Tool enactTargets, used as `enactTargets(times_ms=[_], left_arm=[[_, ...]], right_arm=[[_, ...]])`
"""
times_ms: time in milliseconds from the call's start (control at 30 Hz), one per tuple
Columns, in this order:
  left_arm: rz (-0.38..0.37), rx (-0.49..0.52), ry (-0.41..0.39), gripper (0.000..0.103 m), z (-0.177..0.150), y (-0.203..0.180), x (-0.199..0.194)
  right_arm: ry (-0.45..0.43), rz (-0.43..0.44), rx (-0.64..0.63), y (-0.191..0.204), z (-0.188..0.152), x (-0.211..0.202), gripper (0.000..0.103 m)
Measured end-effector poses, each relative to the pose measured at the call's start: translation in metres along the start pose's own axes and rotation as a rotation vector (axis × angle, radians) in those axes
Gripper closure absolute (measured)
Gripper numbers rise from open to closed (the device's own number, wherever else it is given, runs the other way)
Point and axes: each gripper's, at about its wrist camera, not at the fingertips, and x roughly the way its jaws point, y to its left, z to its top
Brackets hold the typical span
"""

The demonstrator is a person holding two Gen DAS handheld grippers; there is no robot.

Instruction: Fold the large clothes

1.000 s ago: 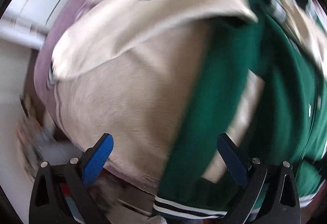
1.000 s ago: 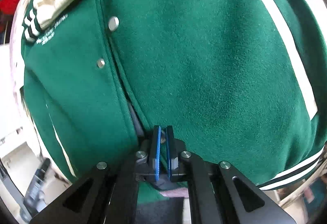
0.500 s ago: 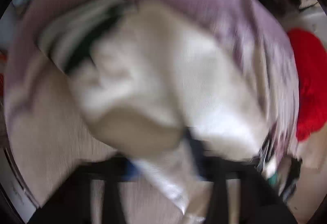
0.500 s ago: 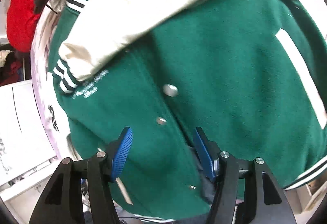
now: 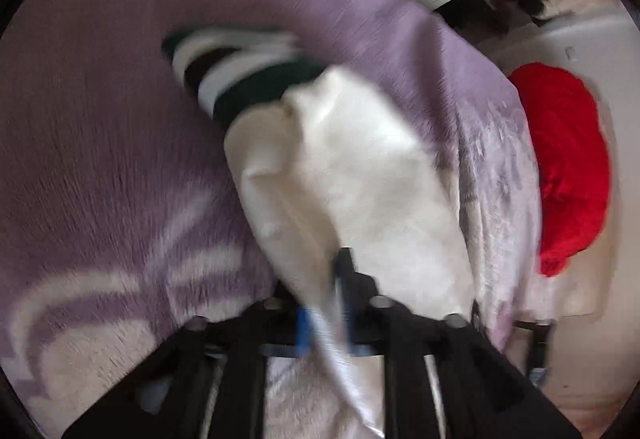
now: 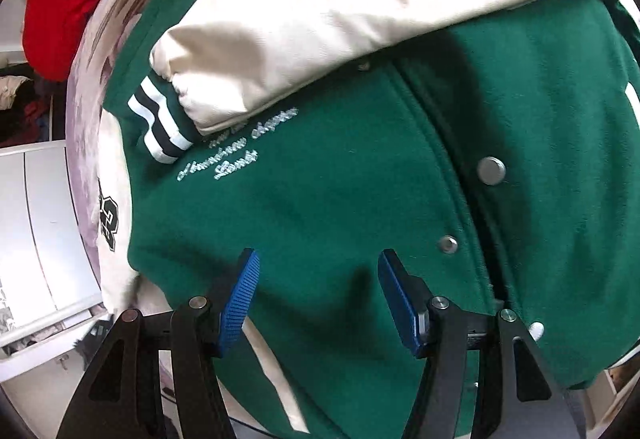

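Green varsity jacket [image 6: 360,207] lies front-up on a purple patterned blanket [image 5: 100,143], snaps along the placket closed as far as visible. One cream sleeve [image 6: 320,11] is folded across the chest, its striped cuff [image 6: 156,123] resting just above the embroidered script. A second cream sleeve [image 5: 352,175], in the left wrist view, stretches over the blanket with its striped cuff [image 5: 236,75] at the far end; this view is motion-blurred. Left gripper [image 5: 324,319]: tilted steeply down toward the blanket, jaws narrow and opening, a fold of the cream sleeve running up between the blue pads; blur prevents telling how firmly the pads press, though the cloth fills the gap. Right gripper [image 6: 316,299]: pointing steeply down above the lower front panel of the jacket, jaws wide and opening, blue pads [image 6: 240,303] apart with only green fabric seen below them, nothing clamped. A red garment [image 5: 568,167] lies heaped just beyond the blanket edge. White cabinet panels [image 6: 36,231] sit beside the blanket, lower left in the right wrist view.
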Motion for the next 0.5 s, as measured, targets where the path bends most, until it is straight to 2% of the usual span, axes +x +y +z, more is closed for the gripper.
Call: enactTargets(times_ms=[33,67,100,200,267,333,367,433,500], left_arm=[[-0.02,-0.027,0.024,0.051,-0.003,0.008,-0.001],[-0.076,-0.061,0.037,0.036,-0.004,0.018,-0.001],[-0.123,-0.084,0.032,0.034,-0.006,0.025,-0.002],[-0.127,-0.084,0.041,0.034,0.001,0.025,0.001],[-0.097,-0.076,0.011,0.034,0.013,0.016,0.006],[-0.063,-0.05,-0.042,0.037,0.019,0.005,0.006],[-0.029,-0.017,-0.091,0.058,0.021,-0.004,0.004],[0.045,0.059,-0.151,0.094,0.028,-0.03,0.006],[0.049,0.107,-0.204,0.098,0.033,-0.053,0.0]], right_arm=[[-0.009,-0.008,0.0,0.002,0.001,0.001,0.022],[-0.029,-0.019,0.0,0.004,0.002,0.0,0.015],[-0.05,-0.035,-0.003,0.009,0.006,0.003,0.005],[-0.126,-0.118,-0.022,0.017,0.019,0.0,0.004],[-0.155,-0.121,-0.011,0.019,0.029,-0.002,0.004],[-0.179,-0.118,0.004,0.021,0.038,-0.005,0.004],[-0.189,-0.129,0.003,0.022,0.043,-0.005,0.004],[-0.214,-0.181,-0.008,0.028,0.055,-0.004,0.004],[-0.254,-0.276,-0.033,0.037,0.065,-0.006,0.004]])
